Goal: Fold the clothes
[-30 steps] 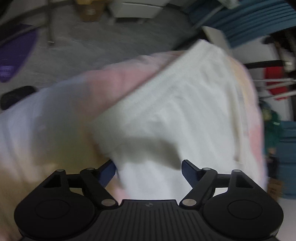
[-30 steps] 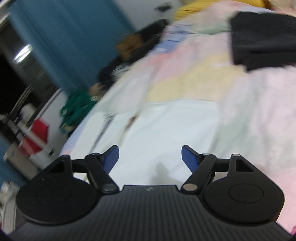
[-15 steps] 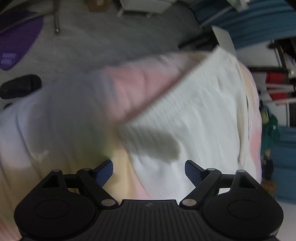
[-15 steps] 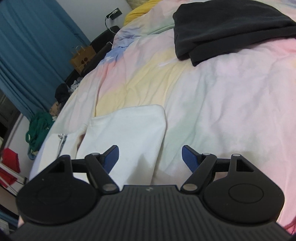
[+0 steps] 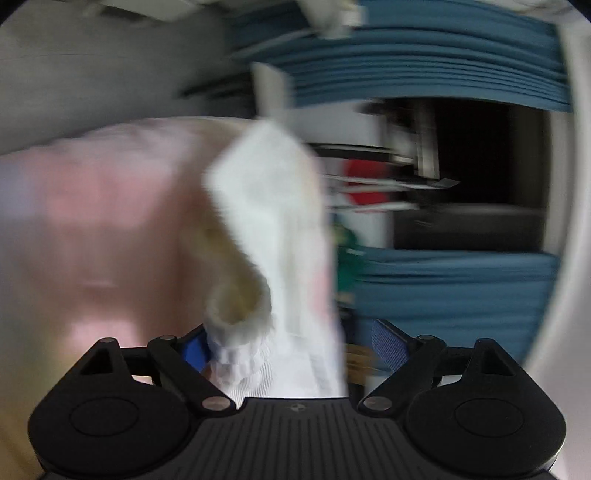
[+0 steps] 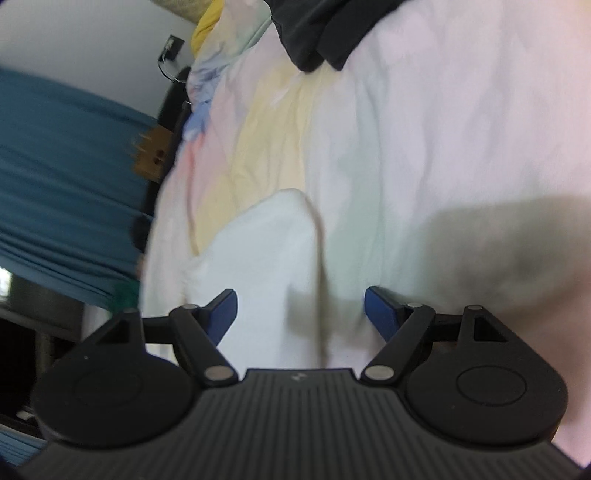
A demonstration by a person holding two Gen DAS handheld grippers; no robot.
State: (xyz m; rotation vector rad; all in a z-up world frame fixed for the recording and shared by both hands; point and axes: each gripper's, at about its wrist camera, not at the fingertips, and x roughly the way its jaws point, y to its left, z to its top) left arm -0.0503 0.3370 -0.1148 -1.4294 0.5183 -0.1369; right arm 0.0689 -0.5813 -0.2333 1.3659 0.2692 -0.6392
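i see the white garment (image 6: 266,266) lying partly folded on the pastel bed cover (image 6: 424,155). my left gripper (image 5: 291,341) has just been opening, cloth between its jaws, not pinched. my right gripper (image 6: 300,314) hangs wide, holding nothing. a black garment (image 6: 325,26) waits unfolded. i see no boxes or baskets.

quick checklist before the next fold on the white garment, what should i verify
1. Left gripper open: ok, its jaws have just been opening.
2. White garment between the left jaws: ok, a ribbed edge bunches against the left finger; grip cannot tell.
3. Right gripper open and empty: ok.
4. Right gripper over the garment's edge: ok.
5. Garment lying flat on the bedspread: cannot tell, left view blurred.
6. Black garment clear of the fold: ok.
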